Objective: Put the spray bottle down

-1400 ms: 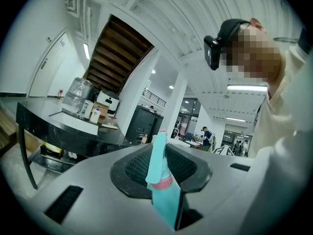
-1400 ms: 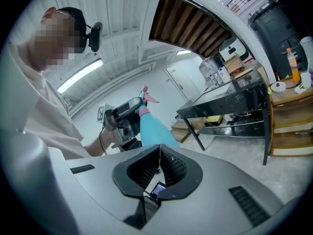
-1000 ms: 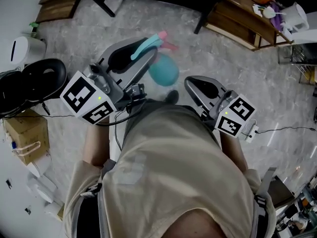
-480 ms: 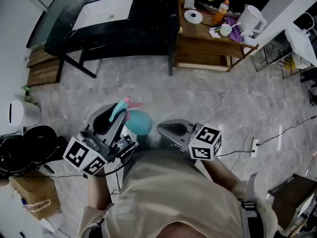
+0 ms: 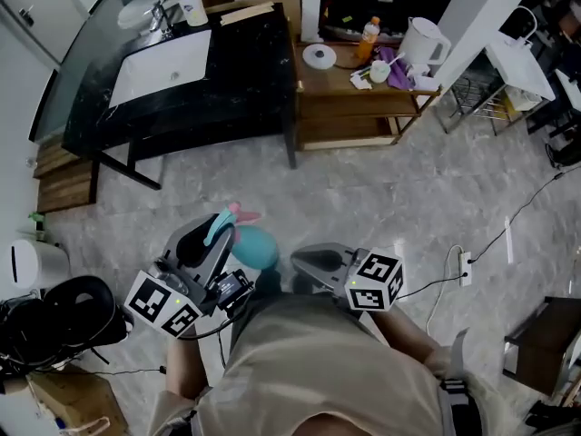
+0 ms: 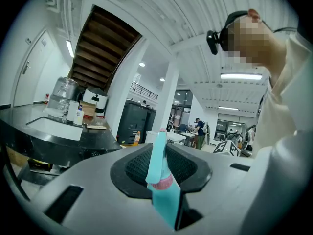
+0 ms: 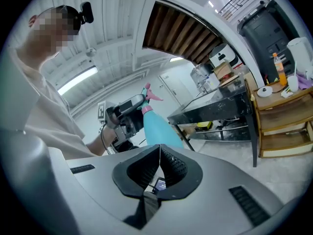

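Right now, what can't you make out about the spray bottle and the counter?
- Spray bottle body: left gripper view, hidden inside the left claw; only neck and trigger show.
- Its base: right gripper view, behind the right claw.
- Print on the counter bottle: head view, too small.

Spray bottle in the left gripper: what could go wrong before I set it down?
1. The left gripper clamps the spray bottle only near its thin neck, with the round body past the jaws; it might swing or slip.
2. It hangs over bare floor, short of the black table, so a slip would likely mean a fall.
3. The wooden table is crowded around the kettle; placing there could knock things.
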`<state>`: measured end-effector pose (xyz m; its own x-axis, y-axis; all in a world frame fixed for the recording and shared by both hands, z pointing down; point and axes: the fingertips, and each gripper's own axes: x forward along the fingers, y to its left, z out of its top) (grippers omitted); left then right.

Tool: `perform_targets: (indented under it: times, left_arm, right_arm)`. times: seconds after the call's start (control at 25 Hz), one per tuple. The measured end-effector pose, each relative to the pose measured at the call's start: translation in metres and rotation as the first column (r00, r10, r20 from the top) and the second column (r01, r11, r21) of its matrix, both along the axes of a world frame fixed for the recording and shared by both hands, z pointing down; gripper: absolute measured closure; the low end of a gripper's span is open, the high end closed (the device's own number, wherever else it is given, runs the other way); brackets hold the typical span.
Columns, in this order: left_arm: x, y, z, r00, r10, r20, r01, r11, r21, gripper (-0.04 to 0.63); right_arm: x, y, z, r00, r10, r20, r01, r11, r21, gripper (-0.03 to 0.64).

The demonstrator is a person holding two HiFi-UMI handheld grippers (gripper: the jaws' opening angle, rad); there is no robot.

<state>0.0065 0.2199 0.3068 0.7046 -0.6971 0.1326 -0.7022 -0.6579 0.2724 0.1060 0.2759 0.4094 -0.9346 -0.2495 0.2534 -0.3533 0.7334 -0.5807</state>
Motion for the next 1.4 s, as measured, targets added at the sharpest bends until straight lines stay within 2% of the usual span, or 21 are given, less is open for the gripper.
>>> perform_targets:
  times: [0.16,0.36,0.88,1.0,1.12,1.4]
  left_arm:
    - [-0.002,-0.028,0.002,0.997,0.068,-0.026,-0.068,0.998,0.019,0.503]
    - [-0.028,-0.043,0.003,0.998,0.042,-0.042,-0.041,0.999,0.014,0.503]
    - [-0.050,-0.105,-0.005,0.989,0.121,-0.084,-0.115,0.991,0.072,0.503]
    - [-0.060,-0.116,-0.002,0.988,0.131,-0.087,-0.125,0.989,0.074,0.503]
    - [-0.071,-0.122,0.002,0.986,0.138,-0.091,-0.132,0.989,0.070,0.503]
    - [-0.103,-0.133,0.011,0.991,0.099,-0.089,-0.094,0.994,0.062,0.503]
  right_arm:
    - [-0.002,-0.025,0.002,0.997,0.067,-0.041,-0.066,0.998,0.026,0.595]
    - [-0.024,-0.037,0.003,0.995,0.051,-0.081,-0.048,0.998,0.036,0.595]
    - [-0.028,-0.085,-0.007,0.965,0.200,-0.168,-0.186,0.978,0.099,0.595]
    - [-0.036,-0.094,-0.003,0.956,0.225,-0.188,-0.212,0.973,0.089,0.595]
    - [-0.048,-0.101,-0.002,0.955,0.216,-0.202,-0.203,0.976,0.083,0.595]
    - [-0.084,-0.109,-0.002,0.956,0.179,-0.232,-0.148,0.978,0.147,0.595]
